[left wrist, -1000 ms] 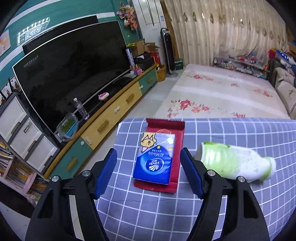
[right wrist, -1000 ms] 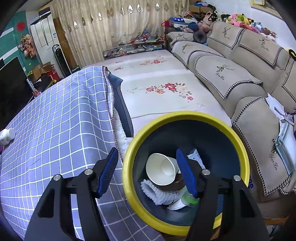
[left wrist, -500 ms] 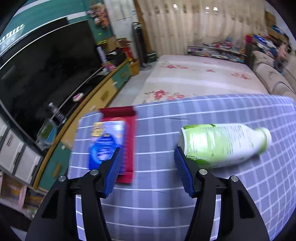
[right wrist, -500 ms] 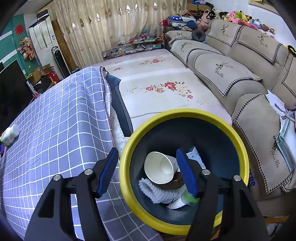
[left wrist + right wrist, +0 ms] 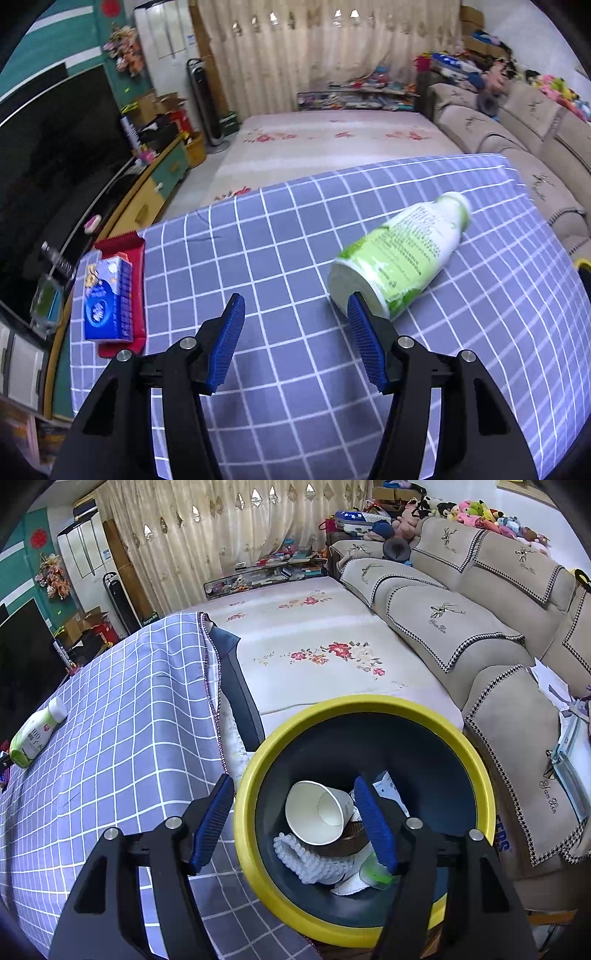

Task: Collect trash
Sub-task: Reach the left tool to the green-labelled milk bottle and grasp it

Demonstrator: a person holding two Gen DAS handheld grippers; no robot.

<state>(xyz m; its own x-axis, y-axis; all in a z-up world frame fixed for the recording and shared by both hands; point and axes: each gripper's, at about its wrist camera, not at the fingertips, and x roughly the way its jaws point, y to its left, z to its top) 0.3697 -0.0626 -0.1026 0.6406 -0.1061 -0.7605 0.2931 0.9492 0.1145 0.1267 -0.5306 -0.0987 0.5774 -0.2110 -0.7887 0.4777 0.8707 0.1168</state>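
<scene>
A table draped in a grey-blue cloth with a white grid (image 5: 295, 240) serves as the landmark. On it lies a white plastic bottle with a green label (image 5: 400, 258), on its side, its capped neck pointing away toward the far right corner of the cloth. The left gripper (image 5: 295, 339) hovers over the cloth with its blue-padded jaws partly apart and nothing between them; the right-hand pad sits just in front of the bottle's base, though whether it touches cannot be told. At the table's left edge a blue tissue pack (image 5: 107, 299) rests on a flat red packet (image 5: 135, 266). Just off the table's right side stands a dark round bin with a yellow rim (image 5: 369, 709), holding a white paper cup (image 5: 317, 812), a white knitted cloth (image 5: 314, 860) and paper scraps. The right gripper (image 5: 295, 819) hangs above the bin's near rim, its jaws opening and empty.
</scene>
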